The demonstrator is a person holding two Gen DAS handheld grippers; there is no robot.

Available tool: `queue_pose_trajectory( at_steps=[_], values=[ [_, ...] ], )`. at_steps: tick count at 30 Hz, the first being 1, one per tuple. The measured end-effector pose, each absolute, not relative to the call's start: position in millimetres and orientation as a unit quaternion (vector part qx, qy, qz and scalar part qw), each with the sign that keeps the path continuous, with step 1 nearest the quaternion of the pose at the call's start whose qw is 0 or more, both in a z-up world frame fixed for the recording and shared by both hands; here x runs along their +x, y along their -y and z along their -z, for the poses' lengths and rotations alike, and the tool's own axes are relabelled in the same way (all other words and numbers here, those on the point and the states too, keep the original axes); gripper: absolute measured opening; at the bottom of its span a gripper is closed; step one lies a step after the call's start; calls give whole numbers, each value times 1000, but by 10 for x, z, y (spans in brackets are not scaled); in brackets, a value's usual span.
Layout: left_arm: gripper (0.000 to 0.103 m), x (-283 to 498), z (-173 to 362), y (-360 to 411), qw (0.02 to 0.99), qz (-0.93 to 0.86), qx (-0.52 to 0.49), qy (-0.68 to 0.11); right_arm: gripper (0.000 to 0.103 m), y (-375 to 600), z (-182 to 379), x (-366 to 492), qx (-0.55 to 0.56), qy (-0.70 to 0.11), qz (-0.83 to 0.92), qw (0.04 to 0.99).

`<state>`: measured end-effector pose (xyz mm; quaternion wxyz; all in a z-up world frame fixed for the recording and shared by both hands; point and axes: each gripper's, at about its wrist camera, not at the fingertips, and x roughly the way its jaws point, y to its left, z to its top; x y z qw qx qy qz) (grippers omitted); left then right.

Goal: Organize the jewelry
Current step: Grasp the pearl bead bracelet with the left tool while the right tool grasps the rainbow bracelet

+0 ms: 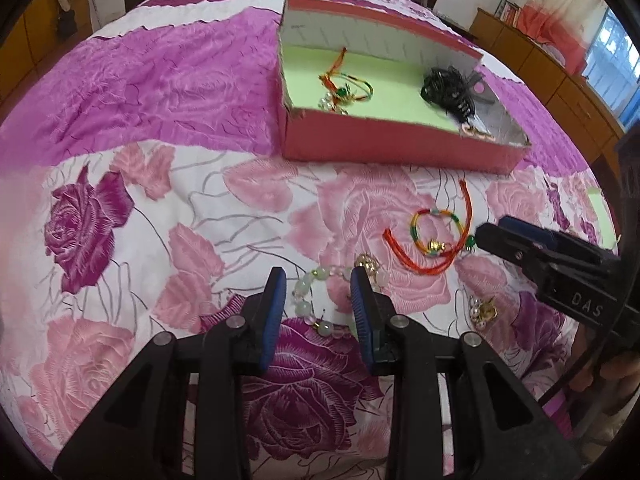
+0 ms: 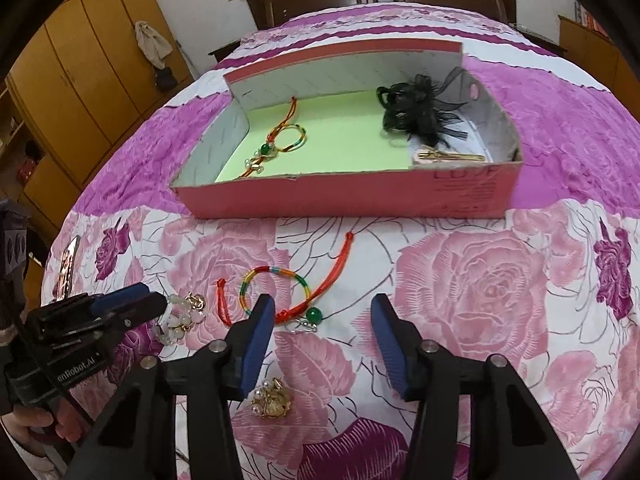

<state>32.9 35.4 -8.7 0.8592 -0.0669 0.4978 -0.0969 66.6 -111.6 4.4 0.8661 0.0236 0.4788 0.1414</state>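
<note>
Left wrist view: nearer than the red box (image 1: 400, 142), the light, limp cord bracelet (image 1: 434, 234) lies before the right gripper (image 2: 322, 312), jaws apart, empty; pinch its cord. Left of it, the slippery bead bracelet (image 1: 316, 300) sits between the left gripper's (image 1: 319, 280) unclamped jaws; grasp across the beads.

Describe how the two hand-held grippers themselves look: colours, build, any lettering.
Both match: the left hand-held gripper and the right hand-held gripper have black plastic frames with silver pivot pins and blue ribbed pads on two tapered fingers. White lettering shows on each body, only partly readable, and a thin dark cable hangs below the left one.
</note>
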Motion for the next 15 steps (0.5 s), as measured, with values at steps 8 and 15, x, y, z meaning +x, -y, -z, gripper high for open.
queue_pose_trajectory(
  at_steps=[8, 15],
  values=[
    [25, 317, 201, -380, 852, 96, -72, -510, 36, 968, 102, 816, 3, -502, -151, 851],
    [23, 333, 244, -397, 852, 100, -77, -508, 17, 934, 208, 907, 4, -522, -154, 839]
  ],
)
